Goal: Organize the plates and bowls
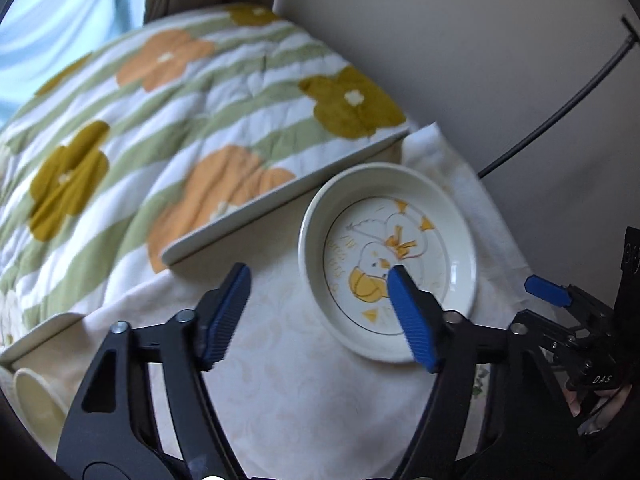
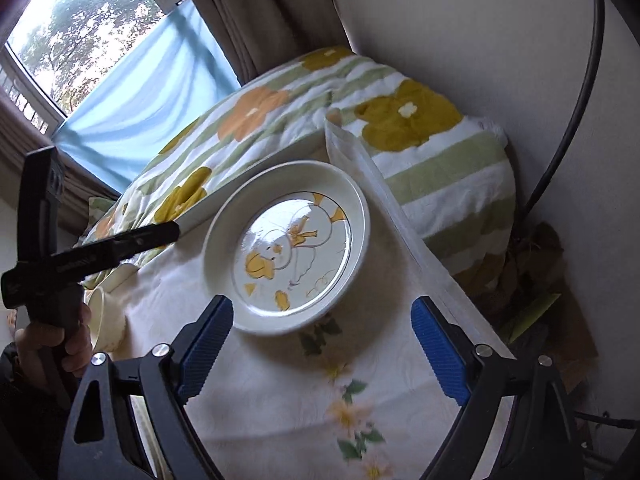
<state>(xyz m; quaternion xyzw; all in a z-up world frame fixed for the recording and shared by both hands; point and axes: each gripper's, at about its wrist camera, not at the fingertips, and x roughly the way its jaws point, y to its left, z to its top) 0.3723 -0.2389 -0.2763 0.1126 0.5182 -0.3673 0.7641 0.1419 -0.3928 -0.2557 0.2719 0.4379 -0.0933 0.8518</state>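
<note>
Barely started, I'd say. The round cream ceramic plate with the yellow duck print point(image 2: 286, 250) sits on the cloth-covered bench point(image 2: 280, 400) just ahead of the right tongs point(image 2: 322, 354). Left tongs point(image 1: 326, 314) and right both gape empty. A cream bowl point(image 1: 34, 404) waits behind the left ones.

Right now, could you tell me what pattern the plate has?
Cream plate with a yellow duck drawing; clearest in the right wrist view.

Quilt point(image 2: 420, 136): striped green and white with orange and mustard flowers, bunched against the wall
Tablecloth point(image 2: 360, 400): cream, floral print
Curtain point(image 2: 260, 4): brown, beside the window point(image 2: 76, 24)
Cable point(image 1: 560, 120): black, along the wall
</note>
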